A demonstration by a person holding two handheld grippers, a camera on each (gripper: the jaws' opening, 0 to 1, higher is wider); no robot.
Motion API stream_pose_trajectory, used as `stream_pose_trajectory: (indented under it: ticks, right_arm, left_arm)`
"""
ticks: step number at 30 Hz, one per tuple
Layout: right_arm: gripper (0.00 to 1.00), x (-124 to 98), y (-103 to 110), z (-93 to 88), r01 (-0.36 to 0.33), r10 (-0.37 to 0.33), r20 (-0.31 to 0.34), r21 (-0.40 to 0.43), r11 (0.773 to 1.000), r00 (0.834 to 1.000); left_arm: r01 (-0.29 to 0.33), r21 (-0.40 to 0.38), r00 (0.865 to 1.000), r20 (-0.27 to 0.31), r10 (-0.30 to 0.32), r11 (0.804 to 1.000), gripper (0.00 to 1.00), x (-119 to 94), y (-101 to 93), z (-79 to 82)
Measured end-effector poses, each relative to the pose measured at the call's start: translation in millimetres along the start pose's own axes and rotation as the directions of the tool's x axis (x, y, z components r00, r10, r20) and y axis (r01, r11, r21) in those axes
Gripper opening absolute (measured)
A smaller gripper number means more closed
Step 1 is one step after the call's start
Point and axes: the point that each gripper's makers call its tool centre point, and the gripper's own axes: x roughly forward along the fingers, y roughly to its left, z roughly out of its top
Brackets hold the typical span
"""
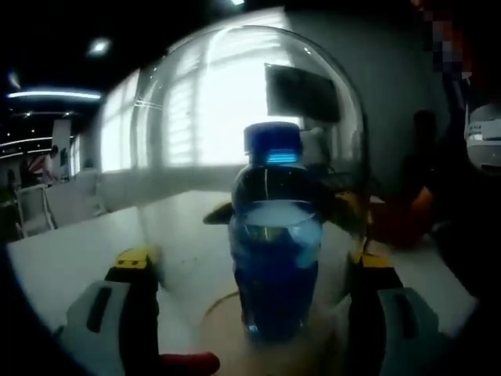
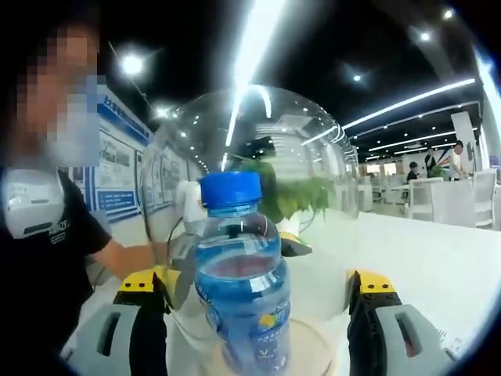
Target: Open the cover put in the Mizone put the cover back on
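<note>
Seemingly, the task is judged to be near its end: the Mizone bottle [image 1: 275, 243] is seen standing upright on a round base [image 1: 227, 309], straight ahead of the left gripper [image 1: 254, 313] and between its two jaws, and the clear dome cover [image 1: 180, 117] is seen arched over and around it, so the opening and the placing of the bottle appear to be done. Whether the cover is fully seated on the base cannot be told, since its lower rim is hidden behind the jaws; only a final settling and the letting go are judged to be left. In the right gripper view the same bottle [image 2: 239, 290] is met just ahead of the right gripper [image 2: 258, 313], again inside the cover [image 2: 313, 133]. Both pairs of jaws are held wide apart, one on each side of the dome; whether they press on its wall cannot be told, and nothing else is gripped. The bottle is capped in blue [image 2: 230, 190] and filled with blue-tinted liquid; a blue label with a yellow mark is wrapped round its lower half, but its print is too small to be read. Blue lettering is carried on a wall board [image 2: 117, 168] to the left, likewise unreadable
</note>
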Motion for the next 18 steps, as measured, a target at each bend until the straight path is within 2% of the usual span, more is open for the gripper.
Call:
stream_pose_trajectory:
  ticks: [18]
  right_arm:
    - [0.90, -0.2, -0.3, 0.1, 0.008, -0.008, -0.010, -0.010, 1.000, 1.000]
  left_arm:
    - [0.006, -0.011, 1.000, 0.005, -0.006, 1.000, 0.85, -1.2, 0.7, 0.1]
